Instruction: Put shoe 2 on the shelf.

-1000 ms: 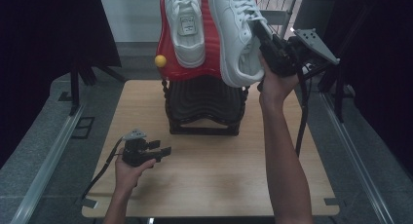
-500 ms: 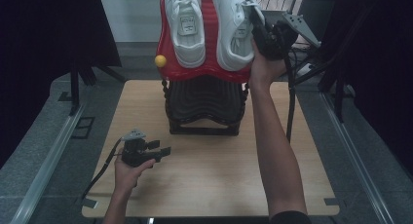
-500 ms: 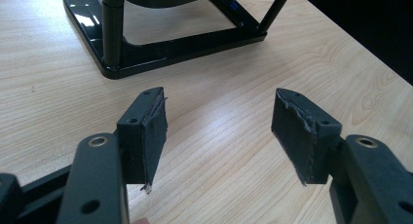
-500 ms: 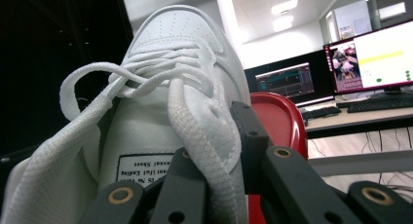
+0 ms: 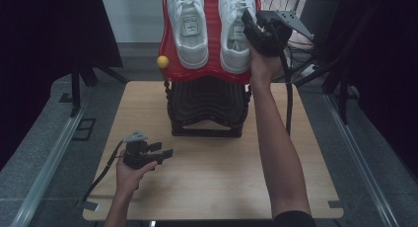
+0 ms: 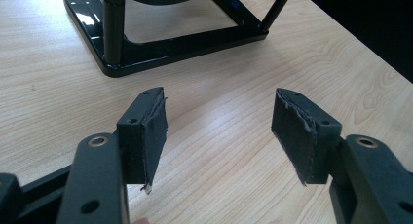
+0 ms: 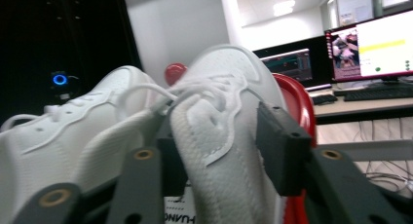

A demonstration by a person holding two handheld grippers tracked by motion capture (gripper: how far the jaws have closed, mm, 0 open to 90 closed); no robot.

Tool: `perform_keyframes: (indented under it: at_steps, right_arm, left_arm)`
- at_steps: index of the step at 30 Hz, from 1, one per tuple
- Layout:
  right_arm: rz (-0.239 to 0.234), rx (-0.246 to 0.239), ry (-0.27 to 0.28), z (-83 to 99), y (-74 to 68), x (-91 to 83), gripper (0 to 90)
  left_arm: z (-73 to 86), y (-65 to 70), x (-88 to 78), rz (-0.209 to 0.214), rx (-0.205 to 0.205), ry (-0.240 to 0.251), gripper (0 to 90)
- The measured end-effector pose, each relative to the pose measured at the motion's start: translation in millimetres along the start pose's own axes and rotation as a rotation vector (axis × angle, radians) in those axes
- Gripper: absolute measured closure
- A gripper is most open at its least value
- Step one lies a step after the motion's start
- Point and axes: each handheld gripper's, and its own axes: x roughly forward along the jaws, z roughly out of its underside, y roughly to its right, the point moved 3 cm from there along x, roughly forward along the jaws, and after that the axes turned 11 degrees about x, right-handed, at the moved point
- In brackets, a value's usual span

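The right tongs (image 5: 249,27) had just been opening, jaws spread astride the right shoe (image 7: 229,136) set on the red rack (image 5: 212,74) at twelve o'clock; withdrawal seemed next. The left tongs (image 6: 219,131) stood spread over the surface (image 6: 224,175)

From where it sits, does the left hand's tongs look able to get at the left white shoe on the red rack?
Probably yes, with a long reach. The left tongs rest open low on the table, and the left shoe sits high on the red rack. Nothing stands between them; the right tongs work at the other shoe.
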Motion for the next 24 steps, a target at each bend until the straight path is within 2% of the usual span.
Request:
perform_keyframes:
  at_steps: [2,3,5,10,19,22,24]
  right_arm:
    - [-0.043,0.014,-0.016,-1.4,-1.6,-0.6,49.4]
    - [-0.048,0.004,-0.038,-3.1,-1.4,-3.4,47.9]
    - [-0.064,0.014,-0.028,-4.1,-1.2,-3.8,47.8]
    - [-0.110,0.019,-0.052,-10.0,2.3,-13.6,46.4]
    - [-0.166,-0.041,-0.113,-5.4,11.0,-47.5,46.6]
    - [-0.205,-0.044,-0.126,-2.8,16.1,-62.1,47.2]
    - [-0.227,-0.068,-0.146,-0.4,19.0,-72.2,47.6]
  left_arm:
    - [0.0,0.7,0.3,-0.001,-0.005,-0.001,37.7]
    - [-0.1,0.6,0.4,-0.001,-0.003,-0.001,37.7]
    - [0.0,0.7,0.9,-0.001,-0.003,-0.002,37.7]
    - [0.4,1.0,2.8,-0.001,-0.010,-0.007,37.7]
    - [0.4,1.2,2.7,-0.005,-0.007,-0.012,37.7]
    - [0.1,0.8,1.6,-0.008,0.000,-0.011,37.7]
    - [0.2,0.8,1.3,-0.012,-0.002,-0.012,37.7]
